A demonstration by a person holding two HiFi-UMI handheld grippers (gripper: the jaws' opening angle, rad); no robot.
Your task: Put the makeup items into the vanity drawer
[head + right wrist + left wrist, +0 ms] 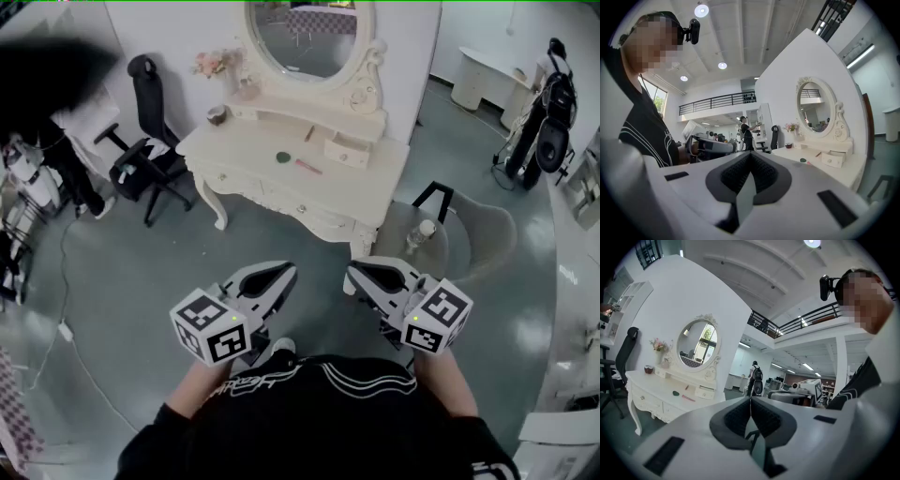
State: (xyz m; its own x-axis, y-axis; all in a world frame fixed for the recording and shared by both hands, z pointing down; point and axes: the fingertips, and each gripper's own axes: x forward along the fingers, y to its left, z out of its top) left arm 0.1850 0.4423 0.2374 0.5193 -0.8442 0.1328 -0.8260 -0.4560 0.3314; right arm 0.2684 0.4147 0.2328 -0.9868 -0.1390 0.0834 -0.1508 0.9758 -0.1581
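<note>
The cream vanity (375, 183) stands a few steps ahead, with an oval mirror (305, 37). On its top lie a round green item (283, 158), a pink stick (308, 167) and a thin pencil-like item (309, 133). A small upper drawer (349, 150) stands pulled out. My left gripper (289, 270) and right gripper (349, 277) hover side by side in front of my body, far from the vanity. Both are shut with nothing between the jaws. The left gripper view shows the green item (676, 392) and pink stick (688, 398); the right gripper view shows the drawer (833, 159).
A black office chair (145, 155) stands left of the vanity. At the vanity's right corner is a grey translucent chair (487, 234), with a bottle (422, 232) in front of it. Flowers (217, 64) and a brown cup (217, 114) sit at the vanity's back left. A cable (66, 328) runs over the floor.
</note>
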